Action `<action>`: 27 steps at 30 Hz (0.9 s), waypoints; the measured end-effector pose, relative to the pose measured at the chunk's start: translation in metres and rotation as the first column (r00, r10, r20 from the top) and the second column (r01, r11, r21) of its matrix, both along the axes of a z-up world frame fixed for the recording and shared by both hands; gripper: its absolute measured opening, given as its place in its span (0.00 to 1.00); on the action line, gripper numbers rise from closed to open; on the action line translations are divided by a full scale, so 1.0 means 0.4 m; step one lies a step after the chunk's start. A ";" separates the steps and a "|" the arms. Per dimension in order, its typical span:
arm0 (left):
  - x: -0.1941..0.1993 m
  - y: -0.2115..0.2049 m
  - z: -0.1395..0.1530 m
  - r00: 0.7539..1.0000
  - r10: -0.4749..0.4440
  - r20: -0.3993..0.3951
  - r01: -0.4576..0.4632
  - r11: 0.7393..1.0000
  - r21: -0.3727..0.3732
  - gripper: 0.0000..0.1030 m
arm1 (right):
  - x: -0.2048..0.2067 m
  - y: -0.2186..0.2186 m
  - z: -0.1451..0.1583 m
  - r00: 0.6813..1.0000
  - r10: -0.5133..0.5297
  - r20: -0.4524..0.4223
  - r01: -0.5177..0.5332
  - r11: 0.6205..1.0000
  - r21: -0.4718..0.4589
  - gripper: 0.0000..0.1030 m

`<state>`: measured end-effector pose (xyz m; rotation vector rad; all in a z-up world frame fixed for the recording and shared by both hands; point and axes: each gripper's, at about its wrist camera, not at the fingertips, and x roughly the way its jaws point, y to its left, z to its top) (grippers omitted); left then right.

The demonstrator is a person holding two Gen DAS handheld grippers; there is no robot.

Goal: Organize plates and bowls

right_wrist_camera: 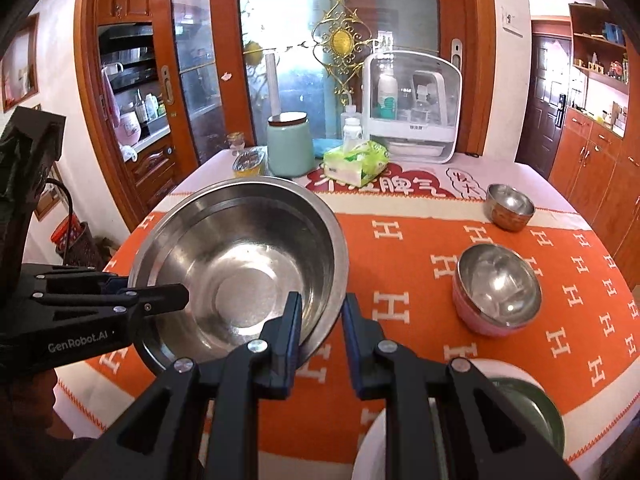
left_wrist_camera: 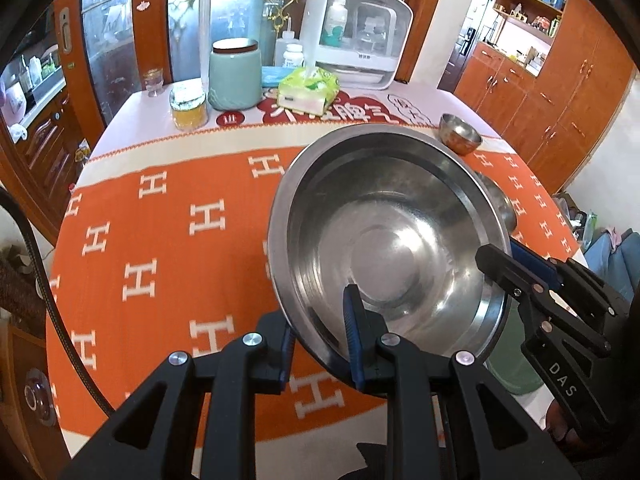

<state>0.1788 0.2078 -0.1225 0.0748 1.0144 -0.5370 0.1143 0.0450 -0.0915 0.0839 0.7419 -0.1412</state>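
A large steel bowl hangs tilted above the orange tablecloth, held from two sides. My left gripper is shut on its near rim, one finger inside and one outside. The right gripper is shut on the opposite rim the same way; it also shows at the right of the left wrist view. On the cloth stand a pink-sided steel bowl and a small steel bowl. A green-rimmed bowl sits on a white plate at the near edge, partly hidden by my fingers.
At the table's far end stand a mint jar, a glass jar with yellow contents, a green tissue pack and a white countertop cabinet. Wooden cupboards line the right wall.
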 end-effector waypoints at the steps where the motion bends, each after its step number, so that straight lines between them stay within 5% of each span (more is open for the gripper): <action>1: -0.008 0.001 -0.004 1.000 0.000 -0.008 0.000 1.000 0.000 0.19 | -0.009 0.001 -0.003 1.000 0.001 -0.011 -0.001 1.000 0.001 0.20; 27: -0.166 -0.015 -0.232 0.969 -0.013 -0.247 0.045 0.992 0.121 0.22 | -0.135 0.027 -0.206 0.961 -0.001 -0.277 0.024 0.996 0.081 0.20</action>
